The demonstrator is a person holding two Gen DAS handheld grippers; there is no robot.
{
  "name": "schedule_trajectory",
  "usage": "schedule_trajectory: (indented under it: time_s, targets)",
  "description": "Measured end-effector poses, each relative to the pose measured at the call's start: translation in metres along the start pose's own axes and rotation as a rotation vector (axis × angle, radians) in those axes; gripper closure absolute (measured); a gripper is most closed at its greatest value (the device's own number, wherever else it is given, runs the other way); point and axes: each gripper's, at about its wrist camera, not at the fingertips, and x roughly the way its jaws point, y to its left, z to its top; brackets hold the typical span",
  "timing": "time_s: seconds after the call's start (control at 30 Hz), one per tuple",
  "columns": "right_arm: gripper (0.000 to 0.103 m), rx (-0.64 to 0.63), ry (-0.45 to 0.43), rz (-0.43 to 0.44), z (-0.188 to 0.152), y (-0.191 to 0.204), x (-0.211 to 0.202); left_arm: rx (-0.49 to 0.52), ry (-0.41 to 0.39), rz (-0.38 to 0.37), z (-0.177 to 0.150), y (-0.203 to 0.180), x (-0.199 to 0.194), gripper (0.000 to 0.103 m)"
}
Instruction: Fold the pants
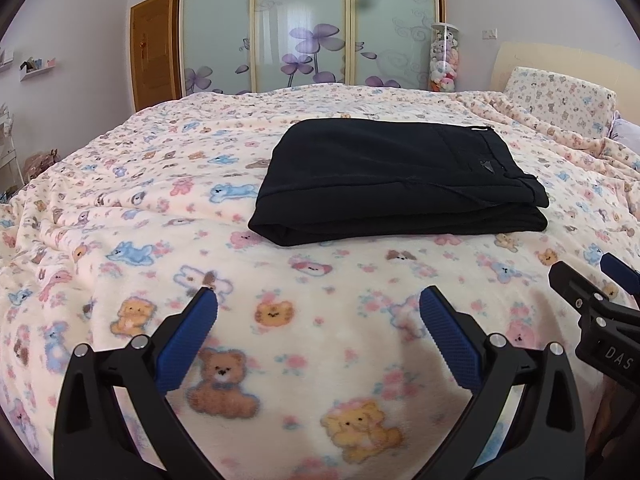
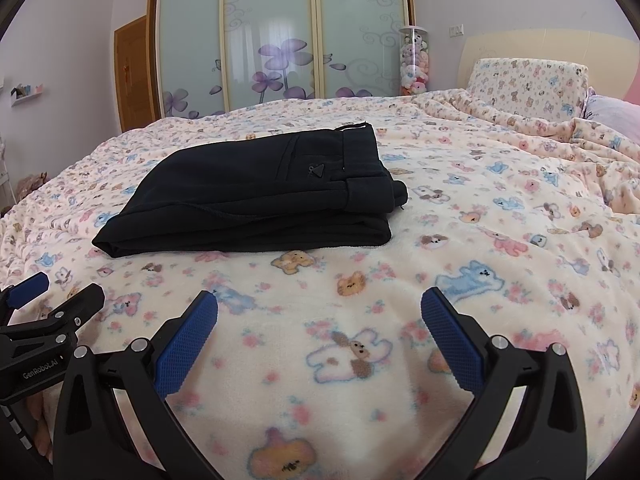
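Observation:
Black pants point(image 1: 400, 184) lie folded into a compact rectangle on the bed, waistband to the right; they also show in the right wrist view point(image 2: 260, 196). My left gripper point(image 1: 318, 304) is open and empty, held low over the blanket in front of the pants. My right gripper point(image 2: 319, 306) is open and empty too, in front of the pants and to their right. Each gripper shows at the edge of the other's view, the right one point(image 1: 600, 276) and the left one point(image 2: 60, 284). Neither touches the pants.
The bed is covered with a cream teddy-bear blanket point(image 1: 200, 240). A pillow point(image 2: 528, 80) and headboard stand at the far right. A sliding glass wardrobe point(image 1: 308, 28), a clear tube of plush toys point(image 1: 443, 60) and a wooden door point(image 1: 154, 48) are behind the bed.

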Motion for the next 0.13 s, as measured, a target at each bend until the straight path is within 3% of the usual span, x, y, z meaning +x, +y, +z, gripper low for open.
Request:
schedule_trajectory:
  time_s: [0.13]
  targets:
    - [0.001, -0.001, 0.004, 0.003, -0.0009, -0.0021, 0.0026, 0.006, 0.005, -0.012, -0.0002, -0.002, 0.0005, 0.002]
